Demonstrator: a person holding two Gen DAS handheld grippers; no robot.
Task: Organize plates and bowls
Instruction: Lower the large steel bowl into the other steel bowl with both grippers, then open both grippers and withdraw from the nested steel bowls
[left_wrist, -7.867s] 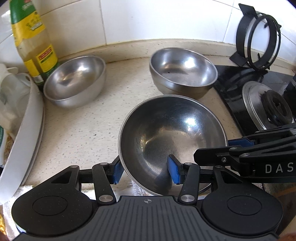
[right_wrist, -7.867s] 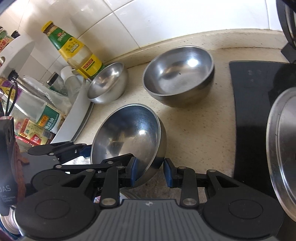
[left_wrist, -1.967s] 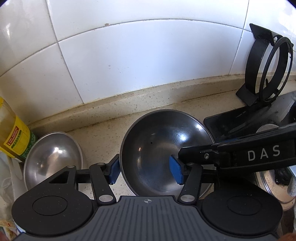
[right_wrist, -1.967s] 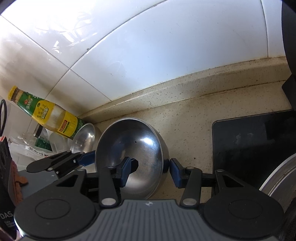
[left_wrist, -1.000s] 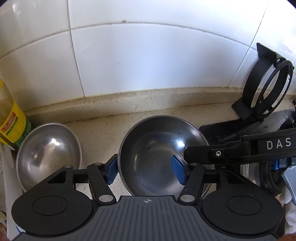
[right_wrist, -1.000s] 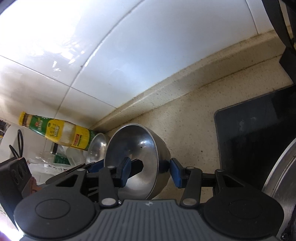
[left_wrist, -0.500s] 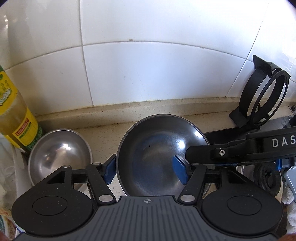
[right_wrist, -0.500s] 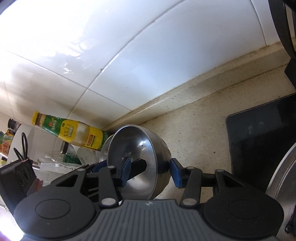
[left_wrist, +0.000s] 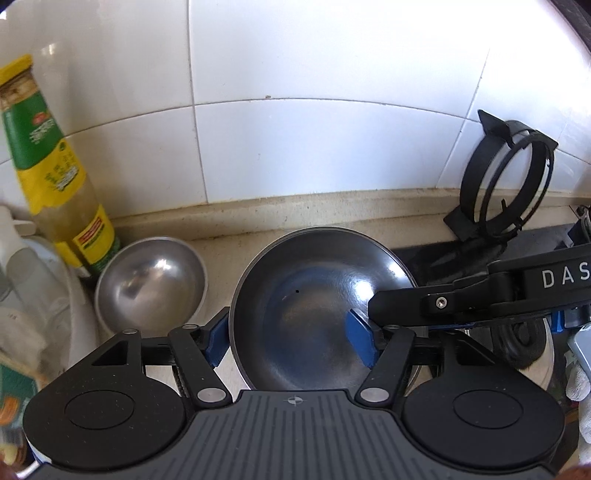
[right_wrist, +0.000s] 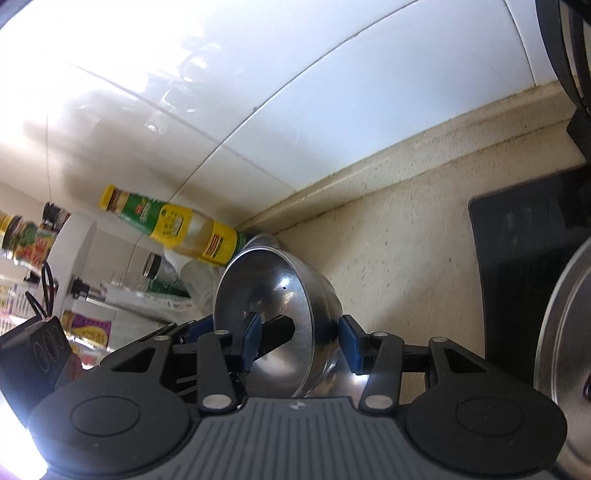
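Left tongs (left_wrist: 291, 341): black linkage arms with blue pads, spread wide across a steel bowl's (left_wrist: 317, 306) near-left wall, one pad outside the rim, the other inside the basin; whether either pad bears on the metal cannot be told. Right tongs (right_wrist: 299, 341): same build, also parted, straddling the opposite wall of that bowl, one pad inside, one against the rounded outer shell; contact is equally uncertain. Steel bowl: large, hemispherical, brushed stainless with a dark polished interior, a bright glint and one small black speck; it sits between the two tools, tilted in the right wrist view, above the speckled beige tabletop (right_wrist: 399, 251); the stacked edges at its rim there suggest a second bowl beneath, not certain. Small bowl (left_wrist: 149, 284): matte stainless, round, upright on the tabletop just left of the large one, beside a bottle (left_wrist: 55, 177). Bottle: clear, pale liquid, green and yellow label, yellow cap. Hob (right_wrist: 524, 236): flat glossy black glass, at the right. Ring stand (left_wrist: 506, 184): black wire hoops, leaning at the wall. Wall tiles (left_wrist: 325, 147): glossy white, square, thin grout lines, farthest back.
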